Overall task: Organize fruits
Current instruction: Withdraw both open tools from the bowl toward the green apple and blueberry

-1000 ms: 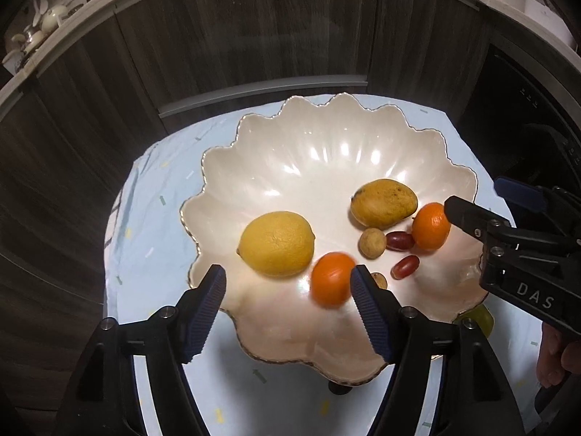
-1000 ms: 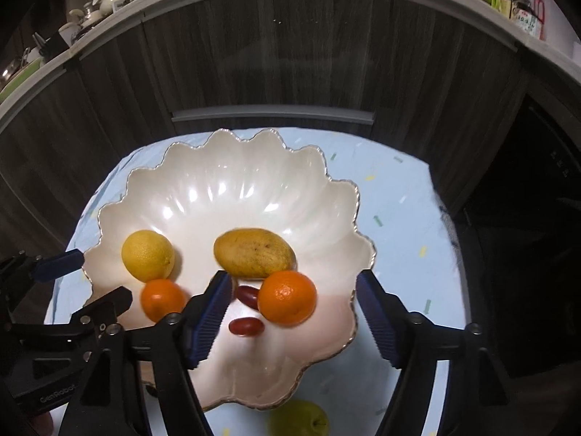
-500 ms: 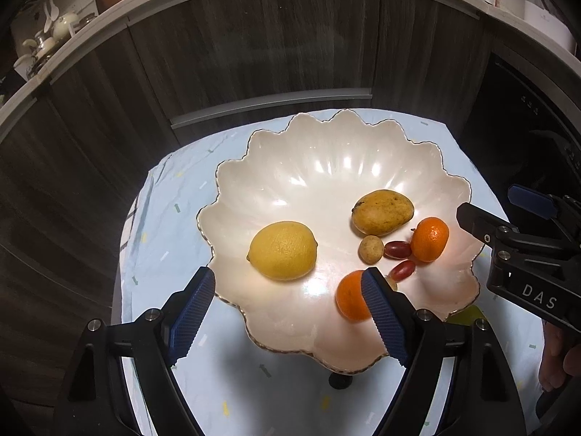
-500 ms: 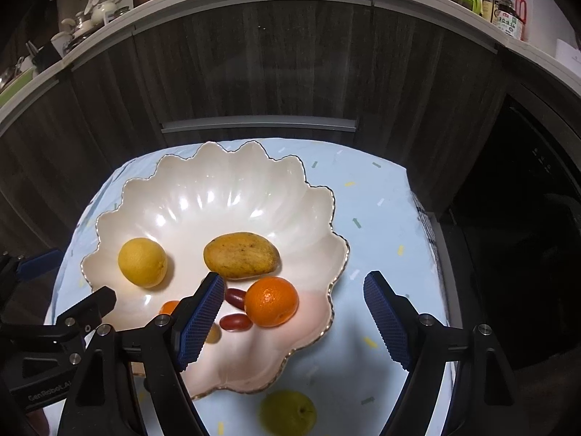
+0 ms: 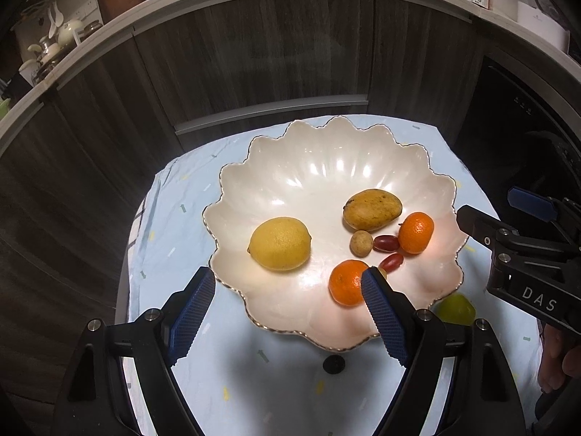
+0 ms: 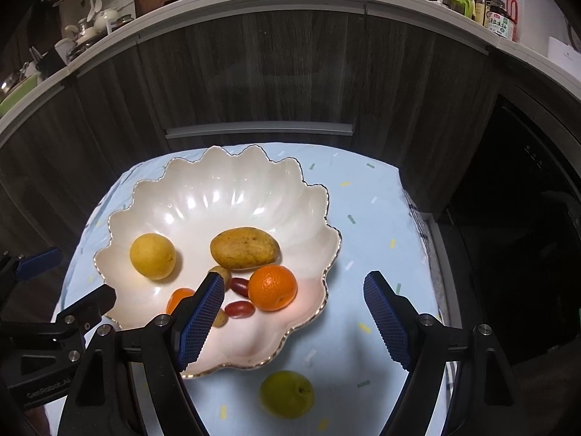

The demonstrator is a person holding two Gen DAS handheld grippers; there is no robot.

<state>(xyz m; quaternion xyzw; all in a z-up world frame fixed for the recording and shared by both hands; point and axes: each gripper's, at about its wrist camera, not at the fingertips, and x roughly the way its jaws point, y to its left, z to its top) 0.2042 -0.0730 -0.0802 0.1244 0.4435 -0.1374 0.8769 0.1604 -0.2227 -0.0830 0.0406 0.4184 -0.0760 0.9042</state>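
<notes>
Fruits mostly sit inside the scalloped bowl (image 6: 323, 196); one green fruit (image 6: 287, 394) lies just outside its near rim, so I hold my right gripper (image 6: 292, 321) spread above it, left gripper (image 5: 283, 312) spread too.

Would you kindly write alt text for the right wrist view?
The open right gripper hovers over a scalloped white bowl holding a lemon, mango and oranges; a green fruit lies outside it on the blue cloth.
</notes>
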